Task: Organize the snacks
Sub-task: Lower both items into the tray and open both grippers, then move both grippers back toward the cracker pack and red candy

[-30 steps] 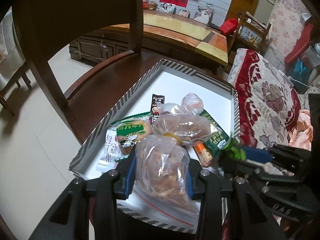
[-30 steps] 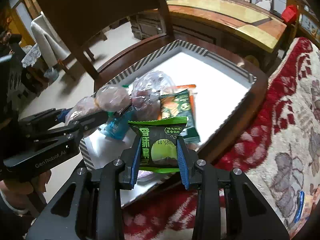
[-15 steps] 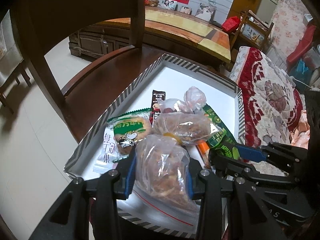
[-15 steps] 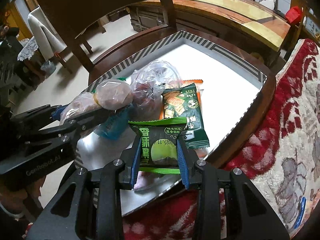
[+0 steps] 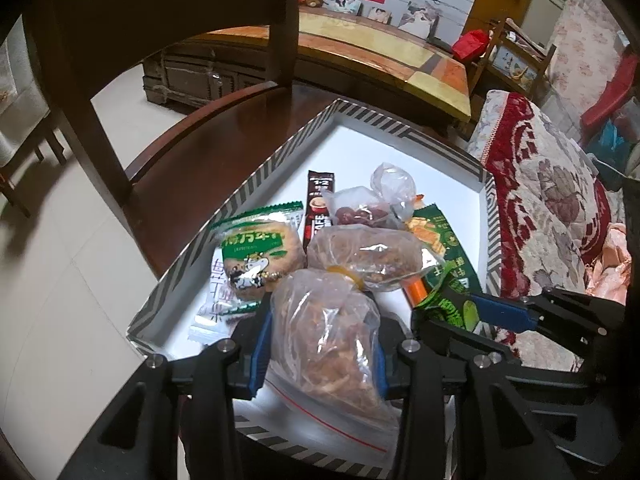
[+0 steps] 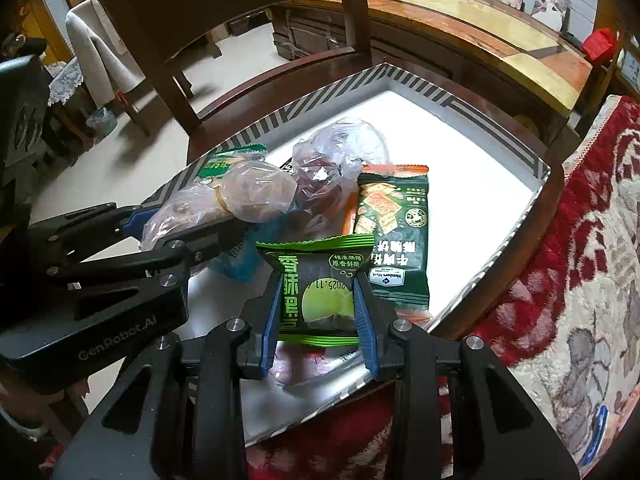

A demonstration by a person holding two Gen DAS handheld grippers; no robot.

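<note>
Left gripper (image 5: 322,344), jaws opening around a clear bag (image 5: 326,340); right gripper (image 6: 318,312) clamped a green packet (image 6: 318,292); the loosened bag could spill over the tray (image 5: 280,160) edge.

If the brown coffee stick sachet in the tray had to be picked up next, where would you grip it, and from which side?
Grip the coffee stick sachet at its far, uncovered end, coming from above with the jaws across its narrow width. It lies flat on the tray, and its near end is hidden behind the clear bags, so only the far end seems free.
</note>
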